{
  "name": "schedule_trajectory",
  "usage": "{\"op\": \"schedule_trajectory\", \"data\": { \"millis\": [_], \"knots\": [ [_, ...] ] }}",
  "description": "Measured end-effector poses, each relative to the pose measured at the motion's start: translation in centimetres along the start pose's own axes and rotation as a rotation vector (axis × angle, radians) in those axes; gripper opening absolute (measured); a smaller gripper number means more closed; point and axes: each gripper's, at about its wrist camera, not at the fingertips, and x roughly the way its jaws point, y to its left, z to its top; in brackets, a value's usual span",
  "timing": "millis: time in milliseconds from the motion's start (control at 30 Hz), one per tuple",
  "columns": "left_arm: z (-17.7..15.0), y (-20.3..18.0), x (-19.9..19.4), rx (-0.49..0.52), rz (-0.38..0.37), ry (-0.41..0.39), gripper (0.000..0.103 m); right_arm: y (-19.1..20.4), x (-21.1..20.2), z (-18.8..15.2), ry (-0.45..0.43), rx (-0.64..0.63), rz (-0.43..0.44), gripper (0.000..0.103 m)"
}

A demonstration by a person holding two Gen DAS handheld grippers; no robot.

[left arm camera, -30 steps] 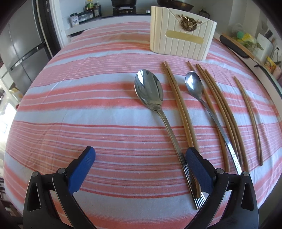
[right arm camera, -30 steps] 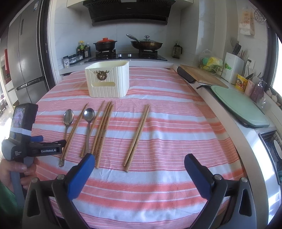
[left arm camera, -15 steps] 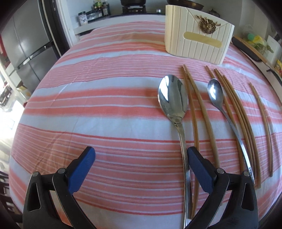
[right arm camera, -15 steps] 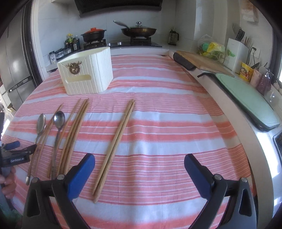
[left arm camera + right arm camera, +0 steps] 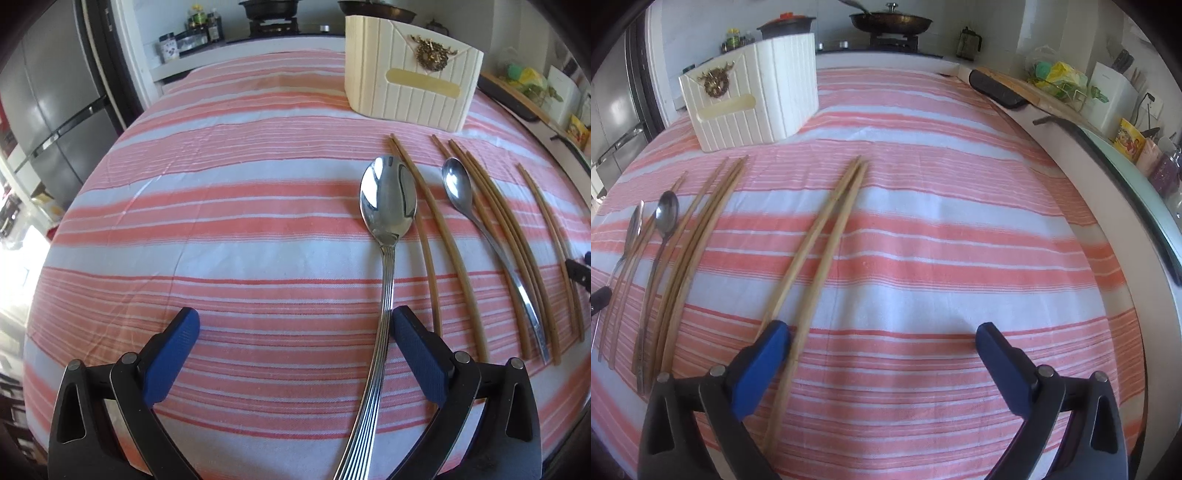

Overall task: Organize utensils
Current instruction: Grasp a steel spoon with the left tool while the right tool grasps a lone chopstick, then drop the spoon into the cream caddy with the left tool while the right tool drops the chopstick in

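A large steel spoon (image 5: 388, 206) lies on the striped cloth, and its handle runs back between the blue pads of my left gripper (image 5: 291, 332), close to the right pad. That gripper is open and holds nothing. Right of the spoon lie a chopstick pair (image 5: 439, 236), a smaller spoon (image 5: 458, 188) and several more chopsticks (image 5: 506, 229). In the right wrist view a separate chopstick pair (image 5: 827, 229) runs toward me, its near ends just inside the left pad of my open right gripper (image 5: 882, 332). The cream utensil holder (image 5: 410, 85) (image 5: 753, 103) stands at the far side.
The pink-and-white striped cloth (image 5: 942, 221) covers the table. A counter edge with a green tray (image 5: 1145, 177) runs along the right. A stove with pans (image 5: 890, 22) is behind, and a grey fridge (image 5: 48, 110) stands to the left.
My left gripper has shifted right and nearer, so the large spoon's handle now lies between its pads. My right gripper has come down and left to the separate chopstick pair.
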Motion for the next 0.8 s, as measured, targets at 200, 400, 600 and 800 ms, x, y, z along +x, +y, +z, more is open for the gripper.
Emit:
{"op": "schedule_trajectory", "data": {
  "millis": [200,400,600,800],
  "knots": [
    [0.9,0.6,0.4,0.065,-0.064,0.086,0.103,-0.9,0.1,0.3,0.083,-0.063,0.042,0.101],
    [3.6,-2.0,1.5,0.141,-0.092,0.081,0.090,-0.2,1.2,3.1,0.120,-0.130,0.084,0.085],
    [6.6,-4.1,3.0,0.173,-0.126,0.067,0.064,0.1,3.5,8.2,0.113,-0.103,0.068,0.041],
    [8.3,-3.8,3.8,0.181,-0.155,0.045,0.041,-0.6,5.1,11.3,0.129,-0.047,0.074,0.006]
  ]
}}
